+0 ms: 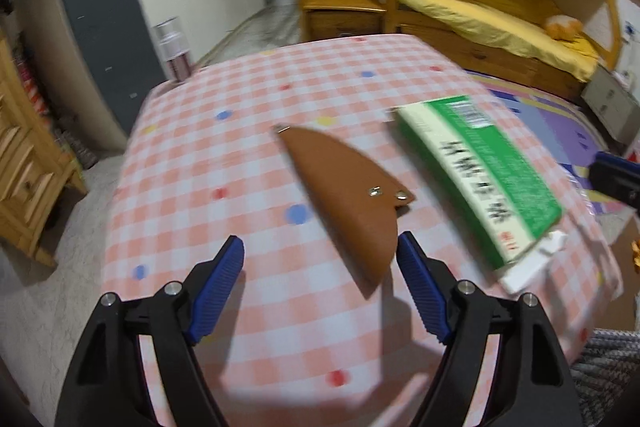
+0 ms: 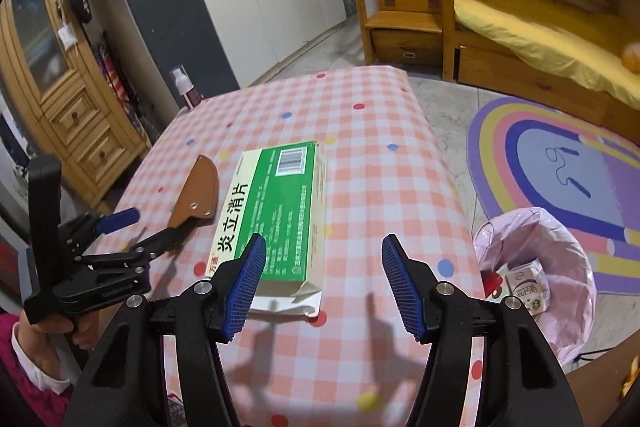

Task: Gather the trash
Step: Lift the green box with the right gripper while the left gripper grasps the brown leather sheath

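A green and white medicine box (image 2: 276, 223) lies flat on the pink checked tablecloth (image 2: 384, 187); it also shows in the left wrist view (image 1: 484, 179). A brown leather sheath (image 1: 348, 203) lies to its left, also in the right wrist view (image 2: 196, 191). My left gripper (image 1: 320, 251) is open above the cloth, its right finger close beside the sheath's near end. My right gripper (image 2: 324, 251) is open and empty just above the box's near end. The left gripper also appears in the right wrist view (image 2: 132, 227), beside the sheath.
A bin lined with a pink bag (image 2: 536, 279) stands on the floor right of the table, with a small carton (image 2: 528, 287) inside. A bottle (image 2: 186, 89) stands past the table's far left corner. A wooden cabinet (image 2: 72, 107), bunk bed (image 2: 540, 27) and rainbow rug (image 2: 560, 163) surround the table.
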Demonstrator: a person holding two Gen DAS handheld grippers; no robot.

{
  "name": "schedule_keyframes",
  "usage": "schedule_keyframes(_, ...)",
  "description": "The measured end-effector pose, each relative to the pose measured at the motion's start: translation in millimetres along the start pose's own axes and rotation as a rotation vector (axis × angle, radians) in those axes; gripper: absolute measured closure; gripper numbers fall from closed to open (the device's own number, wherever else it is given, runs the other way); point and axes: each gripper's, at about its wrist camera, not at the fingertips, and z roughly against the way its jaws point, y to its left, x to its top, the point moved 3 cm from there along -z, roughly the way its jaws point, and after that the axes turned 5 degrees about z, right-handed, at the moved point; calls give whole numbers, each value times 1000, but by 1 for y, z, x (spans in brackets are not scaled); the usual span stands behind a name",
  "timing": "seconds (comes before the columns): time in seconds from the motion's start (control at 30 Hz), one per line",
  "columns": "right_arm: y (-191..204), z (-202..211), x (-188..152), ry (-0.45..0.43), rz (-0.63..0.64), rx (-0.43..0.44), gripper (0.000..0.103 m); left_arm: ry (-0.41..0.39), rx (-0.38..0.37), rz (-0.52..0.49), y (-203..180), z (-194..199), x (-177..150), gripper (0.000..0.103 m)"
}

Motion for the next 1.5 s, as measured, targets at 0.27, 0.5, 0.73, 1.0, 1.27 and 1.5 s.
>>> schedule_keyframes(0.27,8,-4,1,8,18,2,38,-32,14,48,32,7,2,30)
schedule_keyframes(0.5,12,-9,3,10,22,-7,31,-41,18,-25,8,-7,14,22)
schedule_keyframes(0.73,8,-8,5,2,6,-8,31,25,2,-10,7,-33,19,36)
schedule_keyframes(1.0,13,-10,3,13,24,-2,30,12,-22,-21,0,-20,13,51)
schedule_keyframes(1.27,47,-28,0,55,143,-30,12,-108,-36,66,17,20,18,51)
schedule_keyframes(1.5,74,-55,-1,107,226,-114,12,-87,-34,81,27,16,17,51)
